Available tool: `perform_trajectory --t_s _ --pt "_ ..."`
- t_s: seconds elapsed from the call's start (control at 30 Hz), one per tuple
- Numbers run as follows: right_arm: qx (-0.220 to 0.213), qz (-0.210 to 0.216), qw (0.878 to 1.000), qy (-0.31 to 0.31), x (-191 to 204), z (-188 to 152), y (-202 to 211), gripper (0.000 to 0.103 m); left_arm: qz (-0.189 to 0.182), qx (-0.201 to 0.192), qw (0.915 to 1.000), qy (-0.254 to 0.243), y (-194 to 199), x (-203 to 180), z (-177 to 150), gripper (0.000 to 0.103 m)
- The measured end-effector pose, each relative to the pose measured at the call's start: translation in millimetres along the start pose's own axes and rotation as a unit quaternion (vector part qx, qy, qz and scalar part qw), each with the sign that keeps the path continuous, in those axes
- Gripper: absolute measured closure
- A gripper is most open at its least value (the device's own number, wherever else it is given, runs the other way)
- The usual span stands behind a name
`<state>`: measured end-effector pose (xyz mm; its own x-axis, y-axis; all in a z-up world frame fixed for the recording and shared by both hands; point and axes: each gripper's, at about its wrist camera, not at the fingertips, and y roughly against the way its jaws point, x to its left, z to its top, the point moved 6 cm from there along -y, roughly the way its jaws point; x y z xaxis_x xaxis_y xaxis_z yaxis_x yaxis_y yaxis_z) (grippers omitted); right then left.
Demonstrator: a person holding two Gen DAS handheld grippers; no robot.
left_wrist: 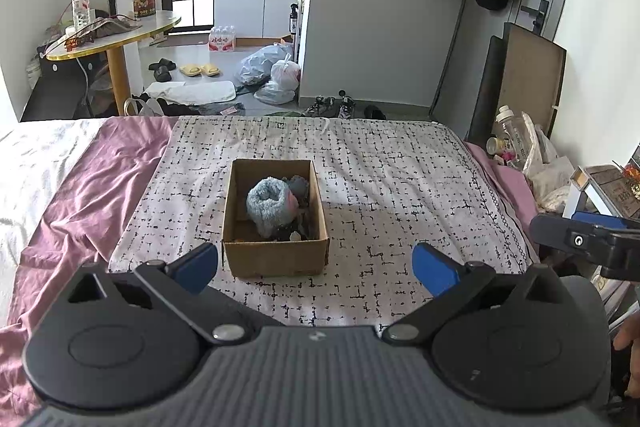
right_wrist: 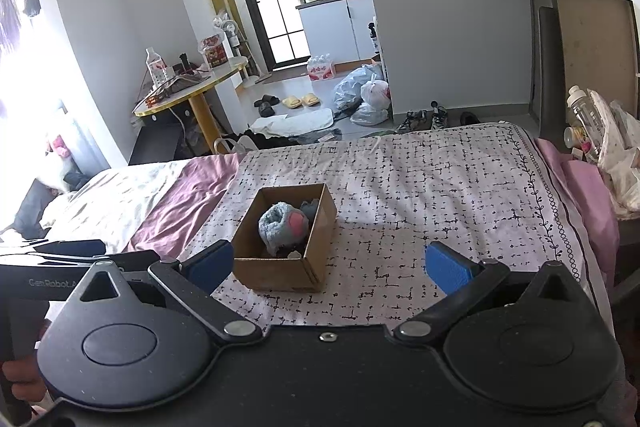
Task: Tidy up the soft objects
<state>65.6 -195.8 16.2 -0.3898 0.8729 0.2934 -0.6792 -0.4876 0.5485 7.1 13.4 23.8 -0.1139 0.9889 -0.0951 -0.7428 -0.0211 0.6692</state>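
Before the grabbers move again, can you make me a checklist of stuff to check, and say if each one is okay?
1. Left gripper open and empty: ok.
2. Right gripper open and empty: ok.
3. Cardboard box upright on the patterned blanket: ok.
4. Fluffy blue sock roll inside the box: ok.
5. Room left in the box for more: ok, bare floor shows on its left side.
6. More soft things waiting on the blanket: not ok, none in view.
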Motion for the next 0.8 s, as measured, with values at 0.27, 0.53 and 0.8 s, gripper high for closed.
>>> perform_trajectory --t_s 0.27,0.53,0.8 --pt "0.001 -0.004 1.000 0.000 -0.3 1.2 0.0 0.000 0.000 0.000 1.0000 -0.002 -0.3 -1.7 -0.6 0.000" --pt "0.001 -0.005 1.000 0.001 -1.4 1.5 0.8 0.000 0.000 -0.001 1.0000 -0.004 0.6 -4.4 0.1 0.000" --pt "0.002 -0.009 1.000 0.004 -3.0 2.2 0.3 0.000 0.001 0.000 1.0000 -0.003 -0.3 -4.8 0.2 0.000"
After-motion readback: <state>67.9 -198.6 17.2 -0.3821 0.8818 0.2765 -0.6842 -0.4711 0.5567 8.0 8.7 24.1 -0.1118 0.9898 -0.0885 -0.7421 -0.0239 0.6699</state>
